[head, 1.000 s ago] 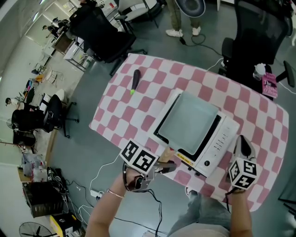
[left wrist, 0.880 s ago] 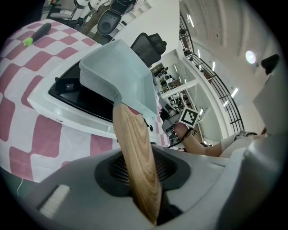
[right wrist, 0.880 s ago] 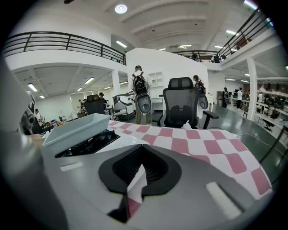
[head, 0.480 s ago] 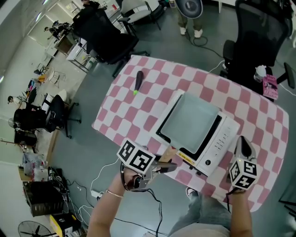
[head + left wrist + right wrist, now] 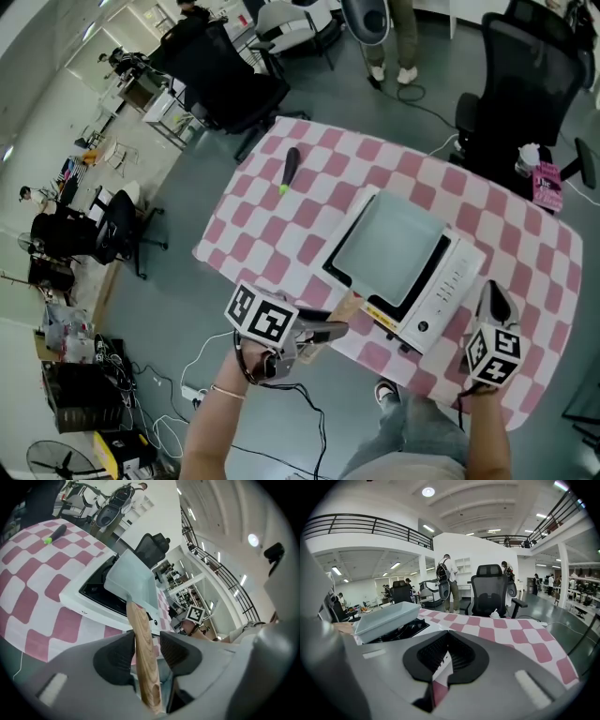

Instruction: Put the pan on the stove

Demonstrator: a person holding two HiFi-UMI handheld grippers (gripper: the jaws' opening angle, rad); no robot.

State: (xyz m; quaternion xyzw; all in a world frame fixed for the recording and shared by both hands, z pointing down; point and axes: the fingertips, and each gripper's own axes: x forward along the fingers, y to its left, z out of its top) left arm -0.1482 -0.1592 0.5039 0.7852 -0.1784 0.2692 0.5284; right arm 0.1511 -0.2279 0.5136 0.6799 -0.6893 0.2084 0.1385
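A pale grey square pan rests on the white single-burner stove on the pink-checked table. Its wooden handle sticks out over the near table edge. My left gripper is open around that handle. In the left gripper view the handle lies between the jaws against the left pad, with a gap on the right side. My right gripper rests on the table to the right of the stove, shut and empty. The right gripper view shows the pan to its left.
A black tool with a green tip lies at the table's far left. Black office chairs stand behind the table, one bearing a pink box. A cable trails on the floor near the table's front-left edge.
The left gripper's jaws have opened off the wooden handle and the gripper has drawn back a little to the left. The right gripper has stayed put.
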